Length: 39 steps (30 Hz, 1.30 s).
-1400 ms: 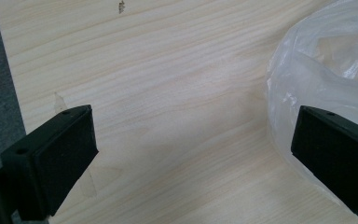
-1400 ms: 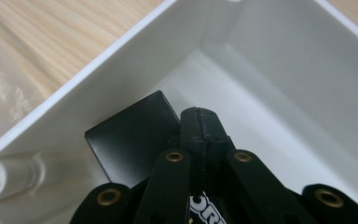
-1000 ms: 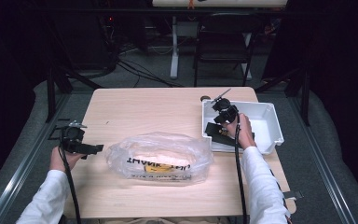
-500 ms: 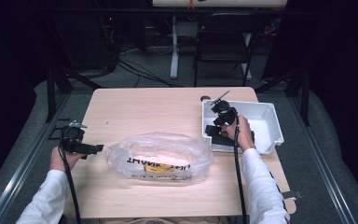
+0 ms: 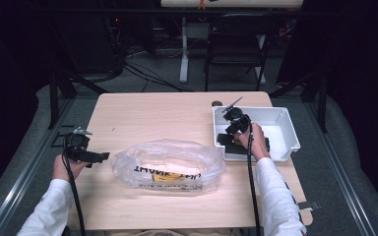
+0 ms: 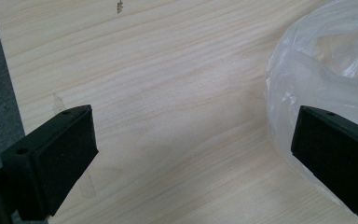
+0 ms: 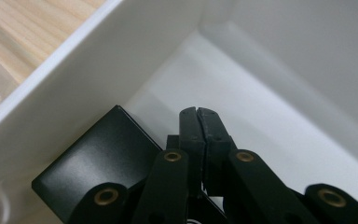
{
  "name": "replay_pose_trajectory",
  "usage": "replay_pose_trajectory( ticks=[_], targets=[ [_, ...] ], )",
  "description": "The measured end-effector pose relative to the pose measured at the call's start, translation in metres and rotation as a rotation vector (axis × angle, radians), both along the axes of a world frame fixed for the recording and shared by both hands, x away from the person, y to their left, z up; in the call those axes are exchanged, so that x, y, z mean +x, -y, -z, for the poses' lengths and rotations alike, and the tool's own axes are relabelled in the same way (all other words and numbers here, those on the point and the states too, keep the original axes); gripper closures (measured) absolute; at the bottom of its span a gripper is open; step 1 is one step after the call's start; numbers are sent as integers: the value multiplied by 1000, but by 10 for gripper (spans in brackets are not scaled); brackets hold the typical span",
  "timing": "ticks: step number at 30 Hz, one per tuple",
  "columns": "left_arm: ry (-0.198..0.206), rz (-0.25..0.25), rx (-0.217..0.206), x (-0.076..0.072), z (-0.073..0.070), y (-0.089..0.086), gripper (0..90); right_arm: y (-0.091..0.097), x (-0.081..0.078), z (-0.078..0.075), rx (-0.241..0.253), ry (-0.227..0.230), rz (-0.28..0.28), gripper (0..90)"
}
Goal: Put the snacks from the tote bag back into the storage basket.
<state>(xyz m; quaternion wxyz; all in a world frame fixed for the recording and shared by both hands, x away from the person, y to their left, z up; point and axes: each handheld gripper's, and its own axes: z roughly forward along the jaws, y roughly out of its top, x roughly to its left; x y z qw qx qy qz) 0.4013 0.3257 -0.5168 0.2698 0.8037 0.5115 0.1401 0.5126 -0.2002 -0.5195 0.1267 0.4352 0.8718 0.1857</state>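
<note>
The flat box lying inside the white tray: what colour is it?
Black box, clearest in the right gripper view.

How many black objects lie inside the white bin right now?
1: a flat black box lies in the white bin's near-left corner, beside the shut right gripper. The hand may hide others.

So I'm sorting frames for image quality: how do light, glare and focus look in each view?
High view: dark room, lit table, soft overall, glare on the plastic bag. Left gripper view: even light, sharp wood grain, bag washed pale. Right gripper view: white tray bright and smooth, black block with a dull sheen, near jaws slightly soft.
</note>
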Motion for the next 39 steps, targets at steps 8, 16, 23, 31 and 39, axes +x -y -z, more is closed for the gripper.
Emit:
replay_pose_trajectory(
  ticks=[8,16,23,31,39],
  targets=[
    [-1,0,1,0,0,0,1,-3,0,1,5,-5,-5,893],
    [1,-1,3,0,0,-1,1,-3,1,2,-3,-9,5,862],
    [2,-1,0,0,0,-1,1,2,-5,-8,23,24,29,670],
    [7,-7,-6,-2,-2,-3,1,12,-23,-33,55,71,21,433],
    [10,-14,-10,-3,-3,-5,1,24,-46,-57,67,101,26,273]
  ],
)
